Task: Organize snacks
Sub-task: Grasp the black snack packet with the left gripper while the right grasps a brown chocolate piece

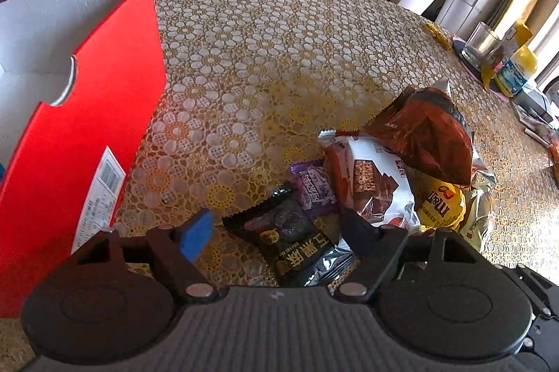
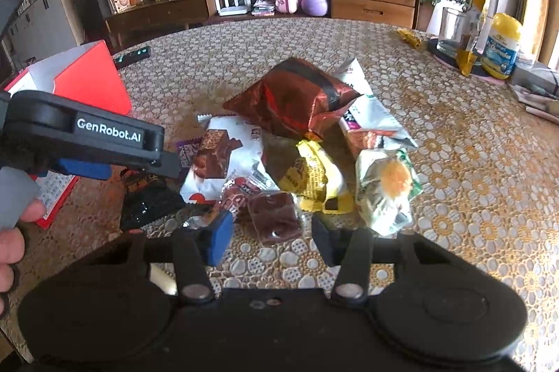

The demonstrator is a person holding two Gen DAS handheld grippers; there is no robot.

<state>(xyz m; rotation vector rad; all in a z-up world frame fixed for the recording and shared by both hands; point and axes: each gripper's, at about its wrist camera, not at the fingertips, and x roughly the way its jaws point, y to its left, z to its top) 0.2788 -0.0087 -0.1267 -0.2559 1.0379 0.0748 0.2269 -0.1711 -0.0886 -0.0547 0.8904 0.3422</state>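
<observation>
— Snacks: where do they lie?
— In a loose heap on the table (image 2: 471, 162), on its lace-patterned cloth, toward the near edge. A puffed red-brown bag (image 2: 293, 95) sits on top; under it lie a white chocolate-wafer pack (image 2: 223, 162), a yellow packet (image 2: 314, 176) and a green-and-white pouch (image 2: 384, 190).
— And the grippers?
— Both tilt down at the heap. The left gripper (image 1: 276, 228) stands fairly wide, its jaws on either side of a black packet (image 1: 297, 246) without pressing it. The right gripper (image 2: 272, 239) is narrower, a small dark-red sweet (image 2: 276, 218) lying just ahead of its gap; the pads do not touch it.
— Anything in the way?
— In the right wrist view the left gripper reaches in from the left over the black packet, a hand (image 2: 10, 232) behind it. A red box (image 1: 87, 134) stands open at the table's left edge. A purple sachet (image 1: 312, 185) lies beside the black packet. At the far right edge stand a glass jar (image 2: 450, 33) and a yellow-capped bottle (image 2: 501, 47).
</observation>
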